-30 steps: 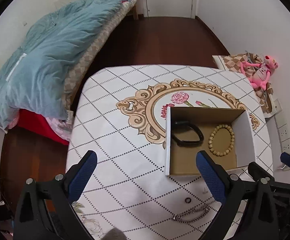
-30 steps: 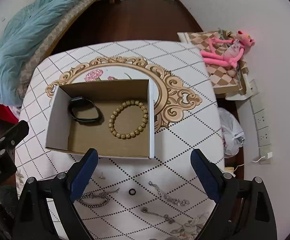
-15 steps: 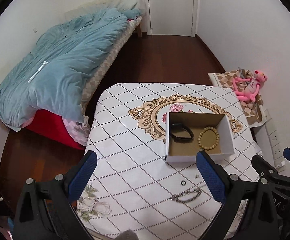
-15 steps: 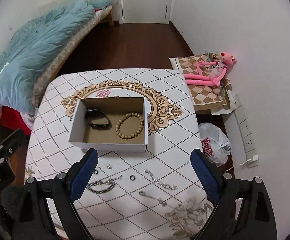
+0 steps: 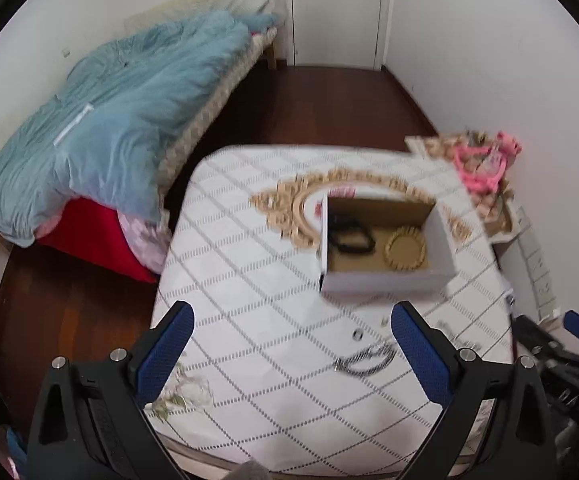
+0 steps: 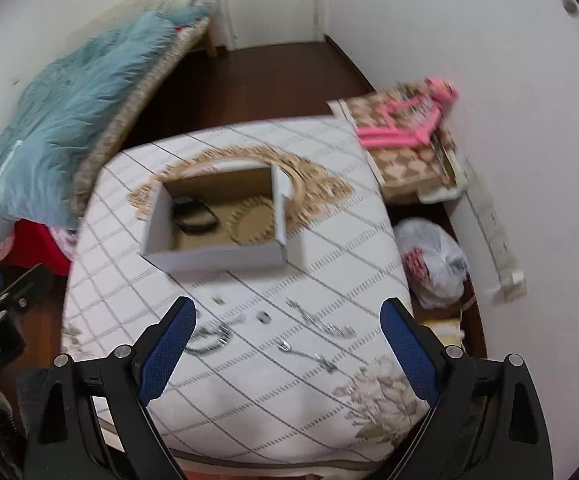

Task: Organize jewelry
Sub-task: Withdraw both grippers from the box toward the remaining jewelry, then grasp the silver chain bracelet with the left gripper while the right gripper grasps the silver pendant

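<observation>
Both claws hang spread wide and empty above the near edge of the desk. The left claw has a silver chain just inside its right finger. Between the right claw's fingers lie chains and a small ring. Farther off, the box holds a black band and a bead bracelet.

Left gripper and right gripper gape wide (both empty).
</observation>
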Demonstrator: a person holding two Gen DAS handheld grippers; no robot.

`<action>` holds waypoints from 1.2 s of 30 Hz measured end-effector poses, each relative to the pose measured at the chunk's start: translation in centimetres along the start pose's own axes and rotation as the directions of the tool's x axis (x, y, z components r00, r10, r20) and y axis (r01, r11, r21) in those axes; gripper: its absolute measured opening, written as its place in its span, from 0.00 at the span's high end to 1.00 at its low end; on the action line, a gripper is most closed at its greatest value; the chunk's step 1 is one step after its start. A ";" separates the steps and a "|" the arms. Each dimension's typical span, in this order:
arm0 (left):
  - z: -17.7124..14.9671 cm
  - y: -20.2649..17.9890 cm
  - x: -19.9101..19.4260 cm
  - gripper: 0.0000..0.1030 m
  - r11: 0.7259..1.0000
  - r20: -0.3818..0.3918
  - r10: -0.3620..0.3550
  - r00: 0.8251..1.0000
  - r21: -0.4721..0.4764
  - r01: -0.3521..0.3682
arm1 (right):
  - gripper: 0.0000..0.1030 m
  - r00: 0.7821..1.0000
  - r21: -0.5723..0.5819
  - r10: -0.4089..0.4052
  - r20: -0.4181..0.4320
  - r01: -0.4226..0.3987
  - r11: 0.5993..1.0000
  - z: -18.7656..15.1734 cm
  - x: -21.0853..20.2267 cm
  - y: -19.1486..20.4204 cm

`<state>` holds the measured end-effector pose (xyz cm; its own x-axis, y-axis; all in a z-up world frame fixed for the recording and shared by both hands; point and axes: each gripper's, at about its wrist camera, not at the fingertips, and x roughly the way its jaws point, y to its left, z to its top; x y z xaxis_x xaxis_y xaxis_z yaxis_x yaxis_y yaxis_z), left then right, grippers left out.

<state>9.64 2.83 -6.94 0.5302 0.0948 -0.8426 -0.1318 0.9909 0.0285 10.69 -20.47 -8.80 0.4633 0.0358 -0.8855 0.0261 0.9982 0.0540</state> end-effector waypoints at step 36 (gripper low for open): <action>-8.1 -3.1 15.1 0.14 0.987 -0.303 -0.158 0.940 -0.072 0.143 | 0.92 0.992 0.105 0.101 -0.075 -0.093 0.990 -7.6 13.2 -3.9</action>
<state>11.31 0.38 -24.09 0.2649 -0.0967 -0.9594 -0.1147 0.9847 -0.1309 9.99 -23.50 -24.20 0.3958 0.1402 -0.9076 0.0754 0.9800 0.1843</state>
